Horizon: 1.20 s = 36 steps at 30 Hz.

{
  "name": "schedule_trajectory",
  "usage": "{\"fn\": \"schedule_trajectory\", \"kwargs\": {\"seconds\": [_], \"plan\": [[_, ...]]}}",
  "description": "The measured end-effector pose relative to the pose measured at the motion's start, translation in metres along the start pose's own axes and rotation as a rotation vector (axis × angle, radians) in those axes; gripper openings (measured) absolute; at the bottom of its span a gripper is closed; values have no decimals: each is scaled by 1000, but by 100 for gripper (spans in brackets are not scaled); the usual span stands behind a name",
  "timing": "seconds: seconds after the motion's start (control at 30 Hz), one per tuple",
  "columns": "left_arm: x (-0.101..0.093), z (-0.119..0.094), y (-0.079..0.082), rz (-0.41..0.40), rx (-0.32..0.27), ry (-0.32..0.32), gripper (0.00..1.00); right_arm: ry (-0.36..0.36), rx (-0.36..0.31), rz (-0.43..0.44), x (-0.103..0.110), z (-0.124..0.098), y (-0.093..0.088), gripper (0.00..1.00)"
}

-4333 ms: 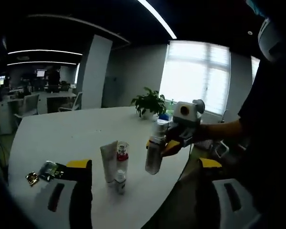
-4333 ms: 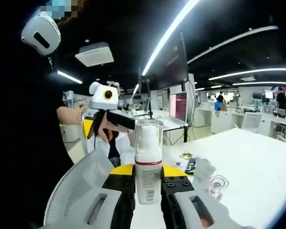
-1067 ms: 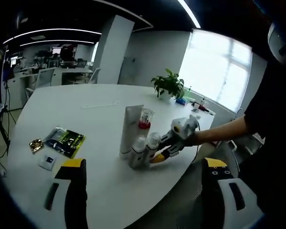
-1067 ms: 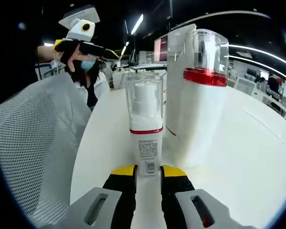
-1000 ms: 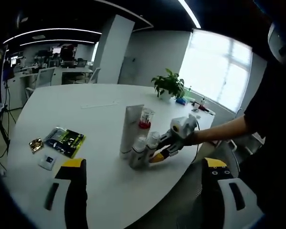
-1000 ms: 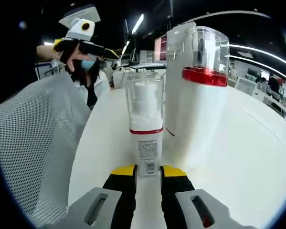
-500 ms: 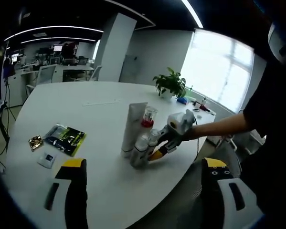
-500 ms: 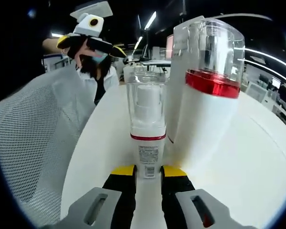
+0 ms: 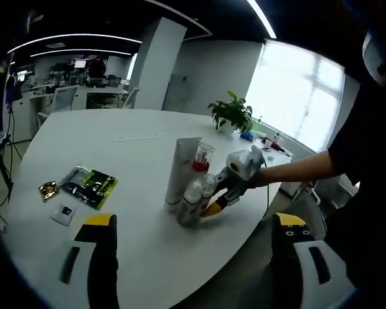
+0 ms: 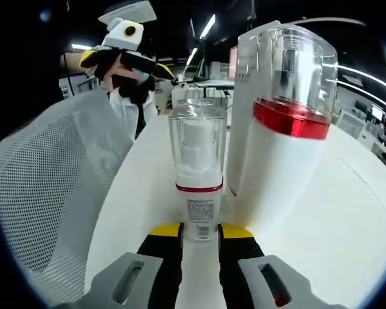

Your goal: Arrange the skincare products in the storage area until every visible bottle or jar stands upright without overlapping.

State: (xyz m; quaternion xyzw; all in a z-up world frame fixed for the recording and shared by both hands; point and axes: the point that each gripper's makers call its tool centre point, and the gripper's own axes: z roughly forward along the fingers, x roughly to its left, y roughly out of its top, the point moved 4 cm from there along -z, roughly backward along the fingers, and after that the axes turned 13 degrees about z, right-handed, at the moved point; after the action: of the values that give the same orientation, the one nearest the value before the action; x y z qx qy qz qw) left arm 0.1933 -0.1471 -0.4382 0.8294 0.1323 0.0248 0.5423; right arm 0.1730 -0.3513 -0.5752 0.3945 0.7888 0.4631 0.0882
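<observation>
While the right gripper (image 10: 200, 248) pinches a small pump bottle (image 10: 198, 183) upright on the white table (image 10: 347, 219), a taller red-banded bottle (image 10: 284, 129) and a white tube (image 9: 178, 171) stand close beside it, crowding its far side. The left gripper (image 9: 193, 257) hangs spread and empty above the near edge. Sachets (image 9: 89, 185) lie well apart; a plant (image 9: 231, 116) stands farther back.

Open-plan office; desks (image 9: 83, 96), monitors (image 9: 80, 64)

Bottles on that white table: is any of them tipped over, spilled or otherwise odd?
Nothing stands out. The bottles stand upright in a tight cluster on the table, and the right gripper holds the small bottle upright beside the red-banded one.
</observation>
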Motion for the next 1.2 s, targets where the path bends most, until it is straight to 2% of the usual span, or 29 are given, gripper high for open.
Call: {"fn": "schedule_trajectory", "kwargs": {"seconds": [0.1, 0.33, 0.43, 0.73, 0.93, 1.0, 1.07, 1.2], "plan": [[-2, 1, 1, 0, -1, 1, 93, -9, -5, 50, -1, -3, -1, 15], [-2, -2, 2, -2, 11, 5, 92, -36, -7, 104, 1, -12, 1, 23], [0, -5, 5, -13, 13, 10, 90, -55, -53, 185, 4, -20, 5, 27], [-5, -15, 1, -37, 16, 29, 89, -128, -40, 203, 12, -45, 3, 37], [-12, -21, -4, -43, 24, 22, 89, -194, -88, 255, 19, -61, 9, 52], [-13, -22, -4, -49, 25, 21, 88, -216, -106, 306, 24, -67, 12, 63], [-14, -24, -3, -52, 25, 21, 88, -238, -134, 305, 31, -73, 17, 70], [-15, -24, -5, -50, 26, 22, 88, -255, -168, 337, 44, -83, 20, 77]]}}
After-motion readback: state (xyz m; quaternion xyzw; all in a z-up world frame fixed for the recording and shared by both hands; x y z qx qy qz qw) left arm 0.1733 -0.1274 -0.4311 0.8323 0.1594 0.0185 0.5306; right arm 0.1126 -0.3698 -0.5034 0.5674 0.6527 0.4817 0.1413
